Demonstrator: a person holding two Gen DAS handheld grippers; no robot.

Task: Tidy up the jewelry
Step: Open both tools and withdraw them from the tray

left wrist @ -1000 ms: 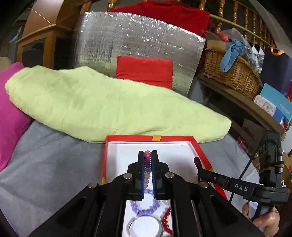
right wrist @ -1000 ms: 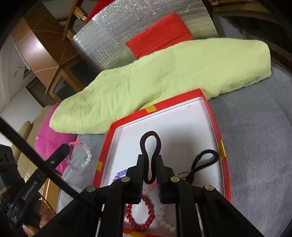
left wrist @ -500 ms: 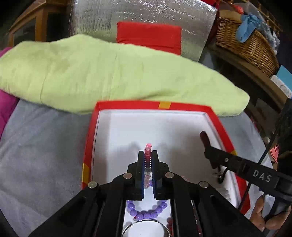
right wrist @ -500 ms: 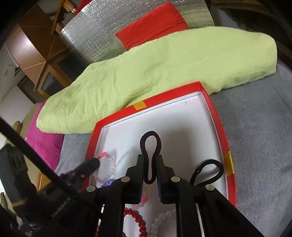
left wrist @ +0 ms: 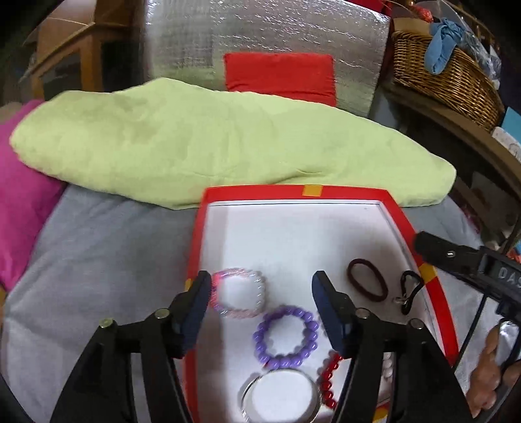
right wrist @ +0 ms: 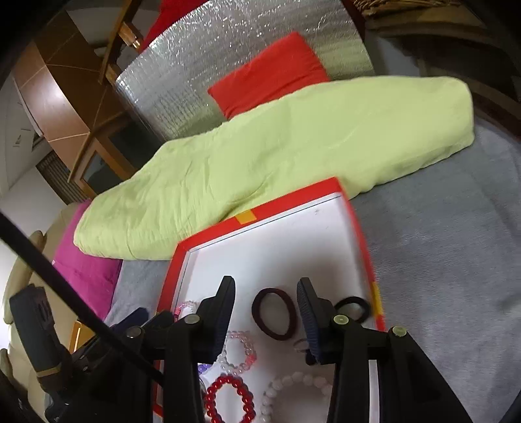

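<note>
A red box with a white floor [left wrist: 293,190] lies on grey cloth. My left gripper [left wrist: 262,286] hangs over it, jaws opening; a blurred pink-and-clear bead bracelet [left wrist: 241,315] lies on the floor by the left finger, free of the pads. Just below are a purple bracelet [left wrist: 259,338], a silver bangle [left wrist: 244,393] and a red bead bracelet [left wrist: 327,384]. My right gripper [right wrist: 265,286] is also opening; a maroon hair tie [right wrist: 276,336] lies flat between its fingers, untouched. A black hair tie [right wrist: 353,307] and a white bead bracelet [right wrist: 293,390] lie nearby.
A pale green folded blanket [left wrist: 211,140] lies just behind the box, with a silver insulated panel [left wrist: 260,29] and a red cushion [left wrist: 280,76] beyond. A pink cushion [left wrist: 19,201] sits left, a wicker basket [left wrist: 446,78] on a shelf right. Grey cloth [left wrist: 97,260] surrounds the box.
Both grippers were shut, the left on the pink bracelet, the right on the maroon hair tie. Both jaws have spread and the two pieces now lie in the box. The left gripper sank lower.
</note>
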